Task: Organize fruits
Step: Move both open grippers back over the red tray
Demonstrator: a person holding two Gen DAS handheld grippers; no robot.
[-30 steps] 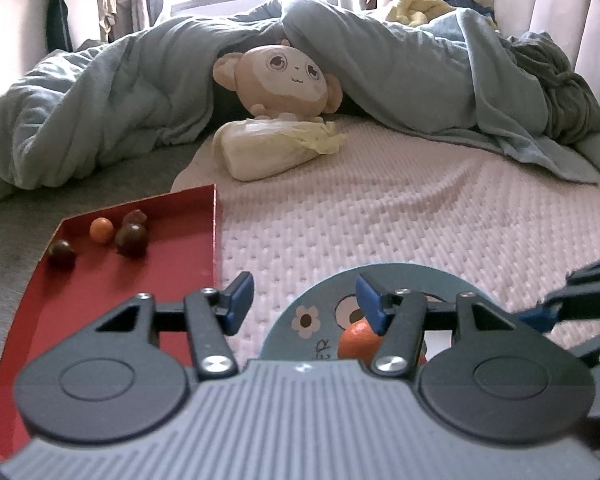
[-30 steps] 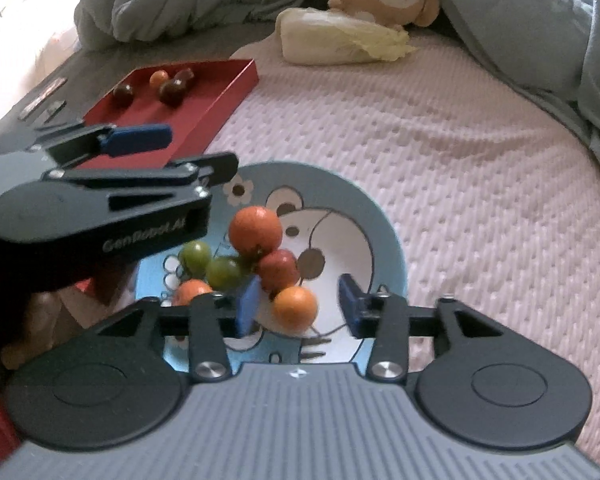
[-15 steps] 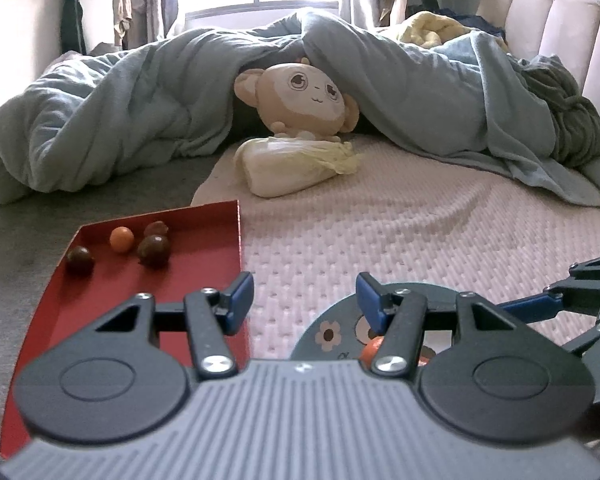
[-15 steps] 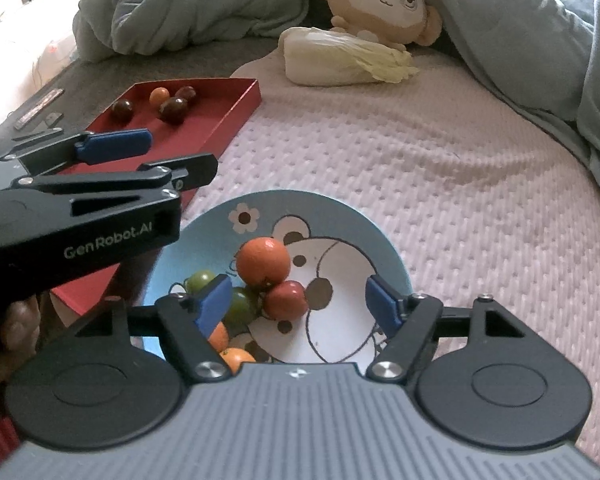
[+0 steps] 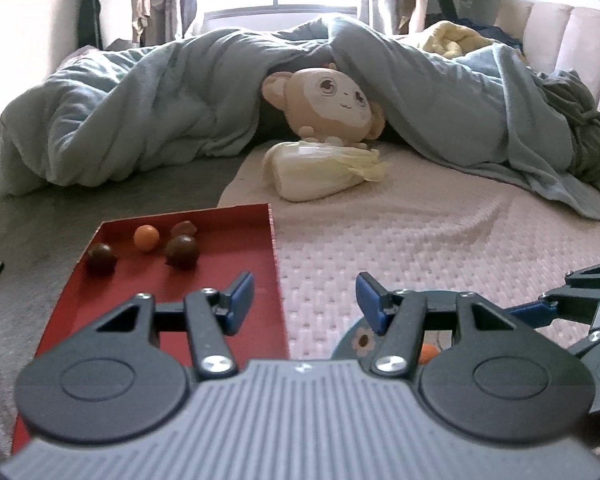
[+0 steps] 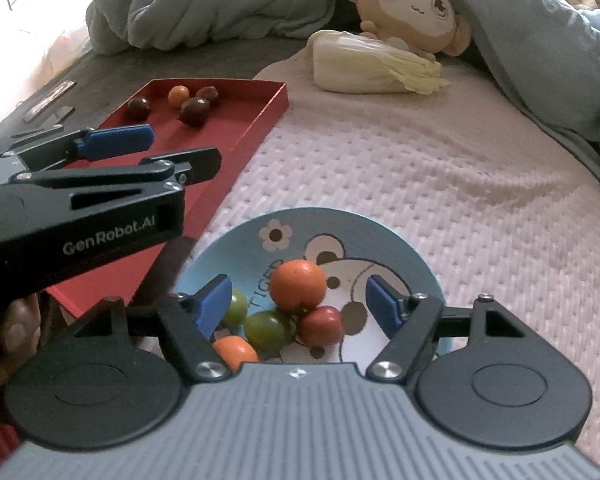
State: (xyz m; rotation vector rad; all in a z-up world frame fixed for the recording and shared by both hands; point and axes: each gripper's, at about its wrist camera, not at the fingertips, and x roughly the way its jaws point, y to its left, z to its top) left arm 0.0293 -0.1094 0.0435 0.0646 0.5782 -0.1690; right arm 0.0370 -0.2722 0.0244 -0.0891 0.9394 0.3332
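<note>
A red tray (image 5: pixel 228 268) lies at the left with one small orange fruit (image 5: pixel 146 237) and three dark brown ones (image 5: pixel 182 252) at its far end. My left gripper (image 5: pixel 305 300) hovers over the tray's right rim, open, with nothing between its fingers. To the right lies a blue cartoon plate (image 6: pixel 380 232) with a heap of fruit: a large orange one (image 6: pixel 298 284), a red one (image 6: pixel 322 325), two green ones (image 6: pixel 268 328) and a small orange one (image 6: pixel 236 350). My right gripper (image 6: pixel 300 304) hangs above that heap, jaws wide and clear of every fruit.
A plush monkey (image 5: pixel 332 104) and a pale cabbage (image 5: pixel 320 172) rest behind the tray on the pink quilted mat (image 6: pixel 440 168). A rumpled blue-grey duvet (image 5: pixel 140 112) rings the back. A hand (image 6: pixel 16 320) holds the left gripper (image 6: pixel 180 152) beside the plate.
The right jaws have spread wider and the gripper has drawn back from the fruit heap; the small orange fruit is no longer between its pads. The left gripper has shifted left, over the red tray.
</note>
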